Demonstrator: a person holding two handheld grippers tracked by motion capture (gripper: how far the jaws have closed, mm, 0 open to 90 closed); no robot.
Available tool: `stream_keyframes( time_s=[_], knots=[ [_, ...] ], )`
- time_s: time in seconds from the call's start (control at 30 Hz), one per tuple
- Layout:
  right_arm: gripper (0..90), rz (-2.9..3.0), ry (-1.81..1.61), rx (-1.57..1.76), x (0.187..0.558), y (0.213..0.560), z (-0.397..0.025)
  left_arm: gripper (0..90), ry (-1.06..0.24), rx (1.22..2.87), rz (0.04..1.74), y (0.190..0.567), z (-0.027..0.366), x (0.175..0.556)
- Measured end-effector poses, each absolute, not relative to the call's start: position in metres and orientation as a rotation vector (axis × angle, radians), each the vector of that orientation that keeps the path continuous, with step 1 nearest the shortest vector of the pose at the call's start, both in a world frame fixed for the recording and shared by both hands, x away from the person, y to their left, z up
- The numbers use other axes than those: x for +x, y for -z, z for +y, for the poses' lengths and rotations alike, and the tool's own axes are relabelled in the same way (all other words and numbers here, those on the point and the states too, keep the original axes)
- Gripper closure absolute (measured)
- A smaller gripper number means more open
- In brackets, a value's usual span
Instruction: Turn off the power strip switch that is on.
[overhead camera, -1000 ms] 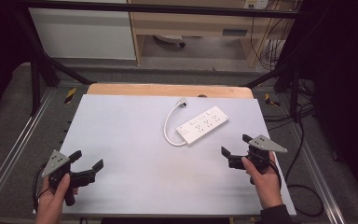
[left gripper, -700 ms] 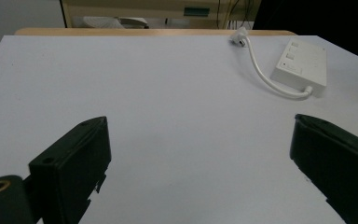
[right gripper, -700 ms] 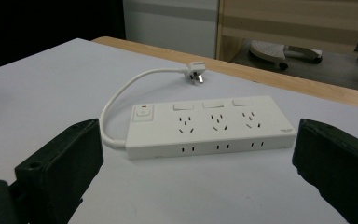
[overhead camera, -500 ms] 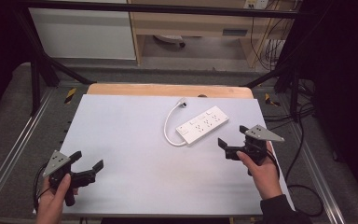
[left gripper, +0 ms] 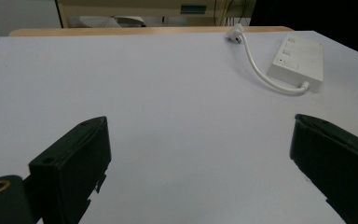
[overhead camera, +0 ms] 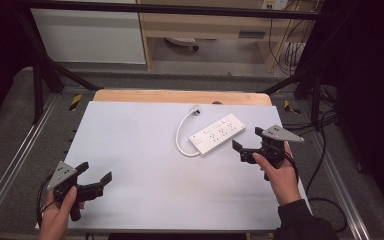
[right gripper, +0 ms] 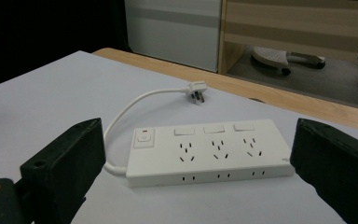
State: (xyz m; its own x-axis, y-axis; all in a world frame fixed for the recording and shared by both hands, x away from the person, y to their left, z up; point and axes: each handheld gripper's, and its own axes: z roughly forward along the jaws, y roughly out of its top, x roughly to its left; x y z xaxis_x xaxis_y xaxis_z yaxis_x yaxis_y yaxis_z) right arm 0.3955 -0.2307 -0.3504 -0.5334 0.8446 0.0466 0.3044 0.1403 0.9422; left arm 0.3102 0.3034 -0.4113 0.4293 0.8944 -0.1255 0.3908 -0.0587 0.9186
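Power strip: a white power strip (overhead camera: pixel 217 134) lies flat on the right half of the table, angled, its far end toward the back right; three socket groups and a switch face up.
Cord: its short white cord (overhead camera: pixel 180 134) loops from the near left end round to the plug (overhead camera: pixel 195 108), which rests near the table's back edge.
My right gripper (overhead camera: pixel 248 145): I hold it just beside the strip's right side, jaws spread wide and gripping nothing; in the right gripper view the strip (right gripper: pixel 208 152) sits between my two jaws, farther on.
My left gripper (overhead camera: pixel 94 178): near the front left corner, well apart from the strip, jaws spread, empty.
Table: a pale grey table top (overhead camera: pixel 140 150) with a wooden strip (overhead camera: pixel 180 96) along the back.
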Motion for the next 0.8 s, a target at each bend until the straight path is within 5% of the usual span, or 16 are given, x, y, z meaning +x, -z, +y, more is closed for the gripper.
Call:
stream_keyframes(
  time_s=[0.8],
  knots=[
    [4.7,1.917,-1.381,1.089,0.428,0.336,-0.224,5.1,-0.606,1.662,1.133,0.412,0.303,0.311]
  ],
)
